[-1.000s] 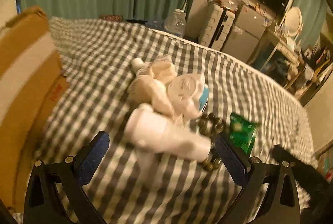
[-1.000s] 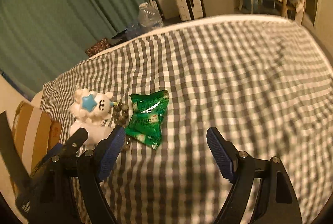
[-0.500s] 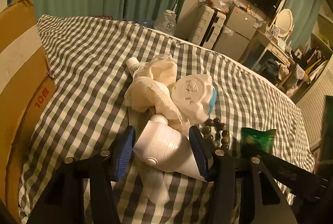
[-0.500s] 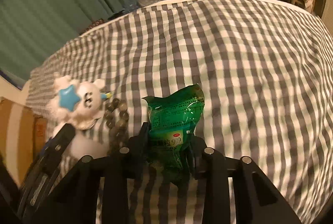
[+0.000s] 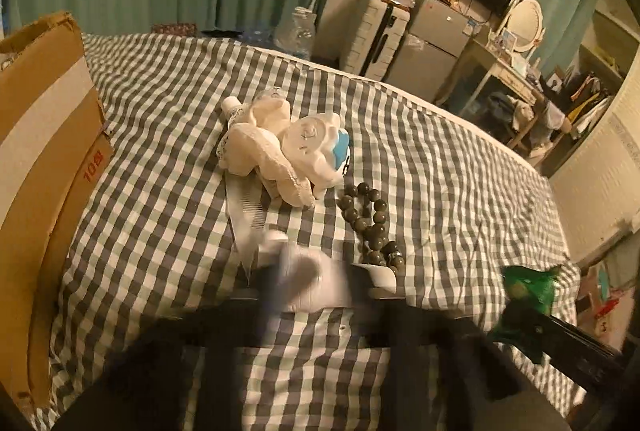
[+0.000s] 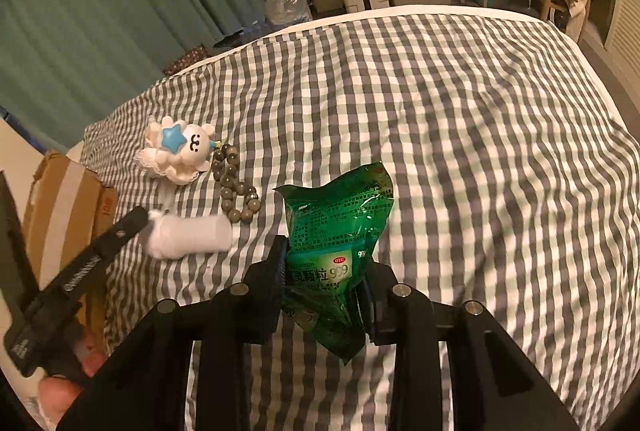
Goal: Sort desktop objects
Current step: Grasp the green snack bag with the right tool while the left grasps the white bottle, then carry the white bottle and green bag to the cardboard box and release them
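My left gripper (image 5: 310, 289) is shut on a white bottle (image 5: 308, 281), blurred by motion and lifted off the checked cloth; it also shows in the right wrist view (image 6: 188, 233). My right gripper (image 6: 324, 271) is shut on a green packet (image 6: 336, 231) and holds it above the cloth; the packet also shows in the left wrist view (image 5: 528, 285). On the cloth lie a white toy with a blue star (image 6: 180, 147), a cream cloth bundle (image 5: 260, 147), a dark bead bracelet (image 5: 370, 221) and a white comb (image 5: 246, 215).
A cardboard box (image 5: 36, 151) stands at the left edge of the checked bed (image 6: 460, 111). Green curtains, a water jug (image 5: 298, 31), a suitcase and a desk stand behind the bed.
My left gripper shut on the white bottle and lifted it, uncovering the comb. My right gripper closed on the green packet and raised it off the cloth.
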Demonstrator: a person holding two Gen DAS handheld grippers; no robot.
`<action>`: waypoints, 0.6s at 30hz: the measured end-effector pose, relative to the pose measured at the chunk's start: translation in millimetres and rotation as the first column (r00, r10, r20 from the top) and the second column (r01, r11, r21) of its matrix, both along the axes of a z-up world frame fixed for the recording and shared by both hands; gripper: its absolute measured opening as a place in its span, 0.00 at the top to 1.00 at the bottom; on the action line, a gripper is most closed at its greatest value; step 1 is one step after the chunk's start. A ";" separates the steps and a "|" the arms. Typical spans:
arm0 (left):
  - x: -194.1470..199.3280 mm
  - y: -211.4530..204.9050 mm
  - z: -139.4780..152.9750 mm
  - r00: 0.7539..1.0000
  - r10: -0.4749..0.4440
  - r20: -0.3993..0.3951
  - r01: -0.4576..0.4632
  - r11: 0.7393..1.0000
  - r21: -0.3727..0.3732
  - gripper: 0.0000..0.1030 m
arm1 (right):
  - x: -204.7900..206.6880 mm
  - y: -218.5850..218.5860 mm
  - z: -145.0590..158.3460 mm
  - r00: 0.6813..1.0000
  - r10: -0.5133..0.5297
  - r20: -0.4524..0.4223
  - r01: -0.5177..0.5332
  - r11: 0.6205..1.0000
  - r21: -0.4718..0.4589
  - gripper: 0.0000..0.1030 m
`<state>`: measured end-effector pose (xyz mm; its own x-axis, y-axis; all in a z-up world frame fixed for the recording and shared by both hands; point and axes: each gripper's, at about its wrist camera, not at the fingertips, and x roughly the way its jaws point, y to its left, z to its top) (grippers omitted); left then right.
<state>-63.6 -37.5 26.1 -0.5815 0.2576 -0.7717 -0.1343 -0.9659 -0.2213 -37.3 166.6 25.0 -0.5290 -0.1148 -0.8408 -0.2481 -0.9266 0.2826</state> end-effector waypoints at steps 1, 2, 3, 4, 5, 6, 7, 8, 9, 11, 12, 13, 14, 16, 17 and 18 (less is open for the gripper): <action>1.8 6.9 0.4 1.000 -0.012 -0.018 0.011 1.000 -0.019 0.11 | 1.4 0.6 0.7 1.000 -0.001 -0.005 0.001 1.000 -0.002 0.69; 5.5 14.9 0.7 0.999 -0.029 -0.031 0.028 0.999 -0.030 0.09 | 5.1 1.2 0.0 1.000 -0.001 -0.006 0.001 1.000 0.001 0.69; 6.8 19.5 0.8 0.998 -0.046 -0.040 0.044 0.998 -0.038 0.09 | 7.3 3.0 -1.9 1.000 -0.004 -0.003 0.004 1.000 0.004 0.69; 7.1 25.1 -0.1 0.997 -0.060 -0.045 0.058 0.997 -0.049 0.08 | 9.0 6.0 -6.1 1.000 -0.007 0.001 0.007 1.000 0.002 0.69; 6.9 31.8 -3.6 0.996 -0.078 -0.045 0.074 0.995 -0.071 0.06 | 5.0 5.0 -10.2 1.000 -0.008 0.011 0.008 1.000 -0.004 0.69; 6.9 36.1 -7.5 0.995 -0.092 -0.046 0.087 0.992 -0.091 0.03 | 5.6 8.1 -15.7 1.000 -0.014 0.024 0.014 1.000 -0.012 0.69; 6.5 40.0 -12.0 0.994 -0.104 -0.046 0.098 0.988 -0.116 0.02 | 5.0 10.3 -20.7 0.999 -0.022 0.035 0.023 0.999 -0.022 0.69; 6.7 44.7 -18.6 0.991 -0.116 -0.061 0.104 0.980 -0.172 0.01 | 2.9 9.1 -27.4 0.999 -0.028 0.042 0.029 0.999 -0.034 0.69; 8.2 46.9 -22.4 0.989 -0.125 -0.075 0.107 0.972 -0.208 0.01 | 2.8 10.9 -31.3 0.998 -0.032 0.047 0.034 0.998 -0.043 0.69; 7.2 51.9 -30.5 0.983 -0.168 -0.079 0.142 0.955 -0.260 0.01 | 2.1 14.2 -39.4 0.998 -0.037 0.056 0.040 0.998 -0.048 0.69; 7.2 52.7 -32.2 0.979 -0.187 -0.082 0.160 0.951 -0.264 0.00 | 2.4 14.8 -42.4 0.997 -0.038 0.061 0.041 0.998 -0.045 0.69; 7.7 54.0 -33.3 0.974 -0.205 -0.093 0.173 0.945 -0.276 0.00 | 3.4 16.3 -44.7 0.997 -0.042 0.066 0.045 0.998 -0.042 0.69; 6.1 53.8 -35.2 0.973 -0.212 -0.089 0.180 0.943 -0.278 0.00 | 3.7 18.1 -47.5 0.997 -0.045 0.070 0.049 0.998 -0.049 0.69; 1.2 51.3 -40.9 0.976 -0.210 -0.051 0.191 0.950 -0.246 0.00 | 3.7 20.1 -51.9 0.996 -0.049 0.077 0.054 0.997 -0.061 0.69; 0.1 48.4 -41.8 0.978 -0.205 -0.040 0.191 0.955 -0.228 0.00 | 4.1 20.3 -53.2 0.996 -0.049 0.080 0.054 0.996 -0.064 0.69; 0.3 45.7 -41.2 0.978 -0.203 -0.040 0.191 0.959 -0.211 0.00 | 4.6 20.0 -53.4 0.996 -0.048 0.081 0.053 0.997 -0.063 0.69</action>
<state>-63.3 8.2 -15.1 -0.5826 0.2116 -0.7847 -0.3335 -0.9427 -0.0066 -32.6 186.6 -28.4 -0.4671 -0.1457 -0.8721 -0.3179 -0.8927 0.3194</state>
